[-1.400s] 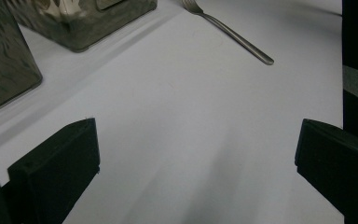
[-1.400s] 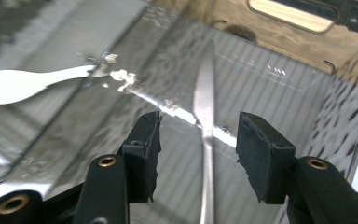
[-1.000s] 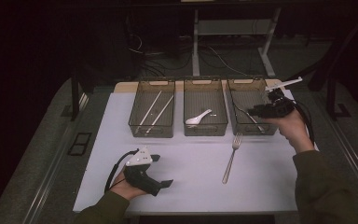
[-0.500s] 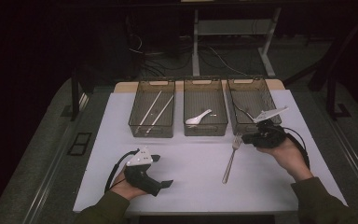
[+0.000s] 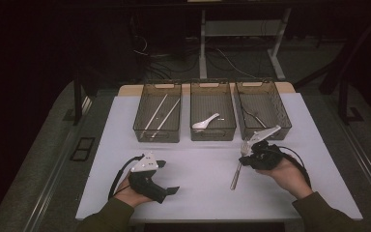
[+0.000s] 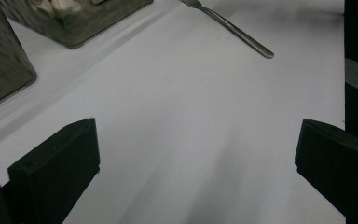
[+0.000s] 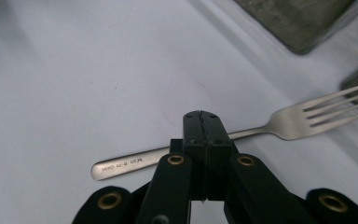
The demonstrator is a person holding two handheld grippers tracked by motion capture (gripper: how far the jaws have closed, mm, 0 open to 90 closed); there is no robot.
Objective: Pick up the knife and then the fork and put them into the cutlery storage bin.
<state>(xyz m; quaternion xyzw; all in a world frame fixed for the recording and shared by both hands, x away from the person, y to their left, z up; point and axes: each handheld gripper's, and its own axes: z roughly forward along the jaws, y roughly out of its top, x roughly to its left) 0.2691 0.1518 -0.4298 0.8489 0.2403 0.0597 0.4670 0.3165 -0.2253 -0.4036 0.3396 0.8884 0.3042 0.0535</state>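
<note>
A steel fork (image 5: 235, 180) lies on the white mat (image 5: 198, 193) in front of the right bin. In the right gripper view the fork (image 7: 121, 164) runs crosswise just beyond the tips. My right gripper (image 5: 245, 161) hovers low over its handle. Its jaws have just been closing and now meet pad to pad (image 7: 201, 117) with nothing between them. My left gripper (image 5: 169, 177) rests on the mat at the near left, open and empty. In the left gripper view its wide-set jaws (image 6: 198, 154) frame bare mat, and the fork (image 6: 235, 30) lies far ahead.
Three dark mesh bins stand in a row at the back of the mat. The left bin (image 5: 136, 126) holds chopsticks (image 5: 160, 113), the middle bin (image 5: 213, 138) a white spoon (image 5: 205, 122), the right bin (image 5: 285, 118) dark cutlery. Floor and cables lie beyond.
My right hand has come down and toward the near side, from over the right bin to just above the fork. The left hand has kept still.
</note>
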